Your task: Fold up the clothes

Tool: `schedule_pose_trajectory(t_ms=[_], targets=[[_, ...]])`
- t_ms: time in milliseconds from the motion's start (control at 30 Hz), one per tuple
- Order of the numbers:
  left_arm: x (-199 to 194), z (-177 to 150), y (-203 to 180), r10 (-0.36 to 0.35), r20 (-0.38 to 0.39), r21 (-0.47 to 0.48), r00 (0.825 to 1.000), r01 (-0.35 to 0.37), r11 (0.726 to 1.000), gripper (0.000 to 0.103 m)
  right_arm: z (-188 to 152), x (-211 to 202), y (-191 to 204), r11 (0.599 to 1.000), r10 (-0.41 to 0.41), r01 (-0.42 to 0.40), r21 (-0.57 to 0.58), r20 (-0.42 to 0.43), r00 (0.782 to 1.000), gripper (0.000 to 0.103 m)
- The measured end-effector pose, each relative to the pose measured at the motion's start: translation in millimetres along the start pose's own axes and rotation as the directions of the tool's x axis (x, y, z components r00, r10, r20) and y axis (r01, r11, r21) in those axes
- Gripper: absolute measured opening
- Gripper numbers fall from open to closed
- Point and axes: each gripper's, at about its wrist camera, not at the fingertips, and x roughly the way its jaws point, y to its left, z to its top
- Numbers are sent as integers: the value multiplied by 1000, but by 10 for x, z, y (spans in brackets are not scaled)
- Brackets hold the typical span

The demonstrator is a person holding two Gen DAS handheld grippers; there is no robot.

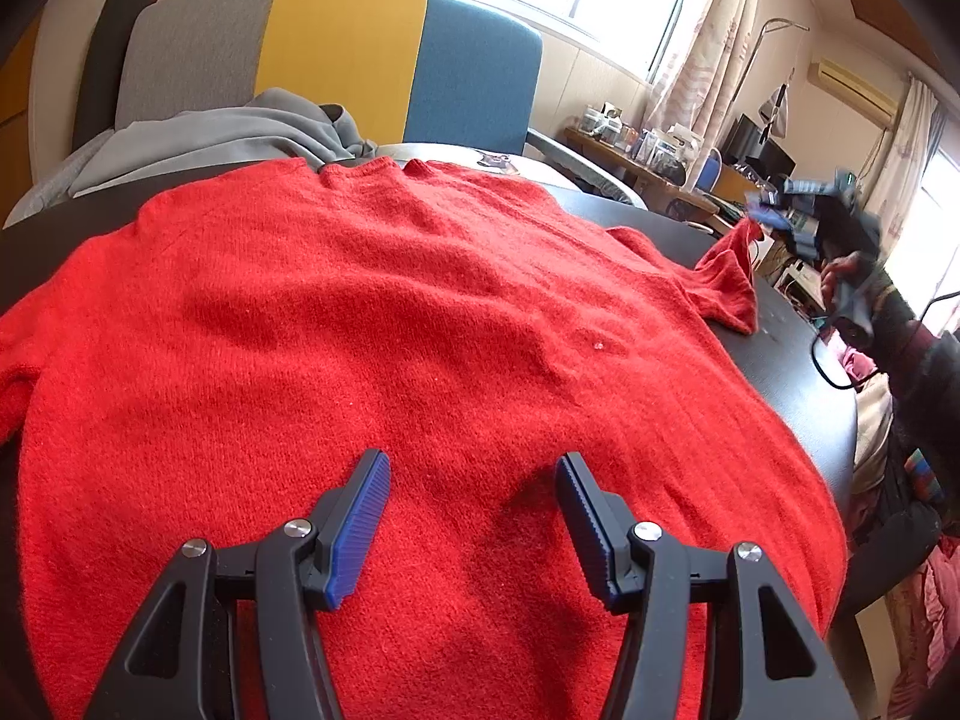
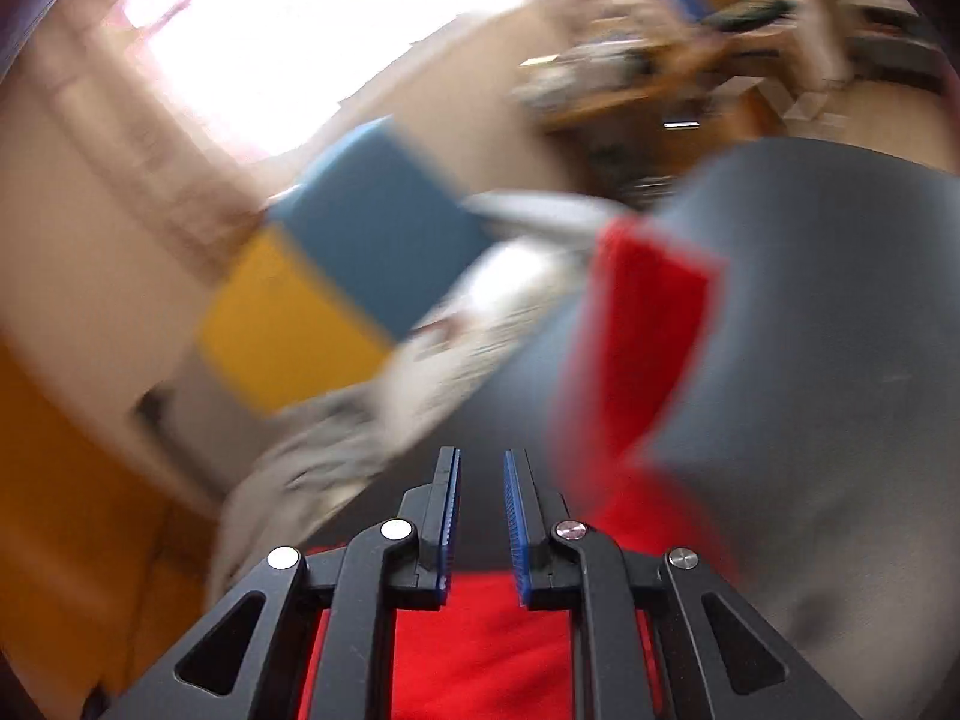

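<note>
A red knitted sweater [image 1: 372, 312] lies spread flat over the dark table [image 1: 798, 360], neckline at the far side. My left gripper [image 1: 473, 459] hovers open over the sweater's near lower part, with nothing between its blue pads [image 1: 360, 528]. The sweater's right sleeve [image 1: 729, 276] is bunched, its cuff sticking up near the table's right edge. Just past it, a hand holds the blurred right gripper [image 1: 828, 216]. The right wrist view is motion-blurred. There, my right gripper [image 2: 482, 456] has a narrow empty gap between its fingers, and the red sleeve [image 2: 636, 330] lies ahead to the right.
A sofa back with grey, yellow and blue panels [image 1: 342, 60] stands behind the table. A grey hoodie [image 1: 228, 132] is heaped on it. A cluttered desk [image 1: 648, 150] runs along the far wall under the windows. A black cable [image 1: 831, 366] hangs at the table's right edge.
</note>
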Motion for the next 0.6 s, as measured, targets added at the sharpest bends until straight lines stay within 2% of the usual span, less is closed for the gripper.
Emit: schedule_pose_trajectory(t_ms=[100, 267, 333, 400, 433, 500, 533, 567, 600], targets=[[-8, -1, 12, -9, 2, -8, 1000, 9, 1000, 58, -181, 26, 563, 986, 157, -159, -57, -32, 987, 16], [-27, -1, 64, -39, 8, -34, 999, 39, 999, 58, -919, 290, 1050, 971, 191, -210, -112, -159, 969, 17], [-32, 0, 90, -54, 12, -48, 998, 55, 997, 58, -1172, 383, 1190, 968, 190, -218, -128, -204, 960, 26], [-38, -1, 111, -68, 16, -59, 998, 68, 996, 58, -1178, 399, 1014, 983, 118, -145, -114, -212, 970, 52], [-40, -2, 115, -71, 17, -62, 997, 71, 996, 58, -1155, 373, 898, 989, 74, -98, -108, -202, 977, 56], [-44, -4, 123, -76, 19, -67, 997, 77, 995, 58, -987, 157, 528, 995, -55, 45, -91, -111, 992, 67], [-47, -5, 126, -79, 20, -69, 997, 80, 994, 58, -891, 58, 334, 990, -125, 120, -77, -67, 990, 80], [-46, -5, 124, -78, 20, -69, 997, 79, 994, 58, -769, -21, 118, 977, -207, 205, -58, -25, 978, 97], [-47, -6, 120, -77, 20, -68, 997, 79, 995, 58, -648, -83, -88, 960, -279, 279, -37, 5, 960, 101]])
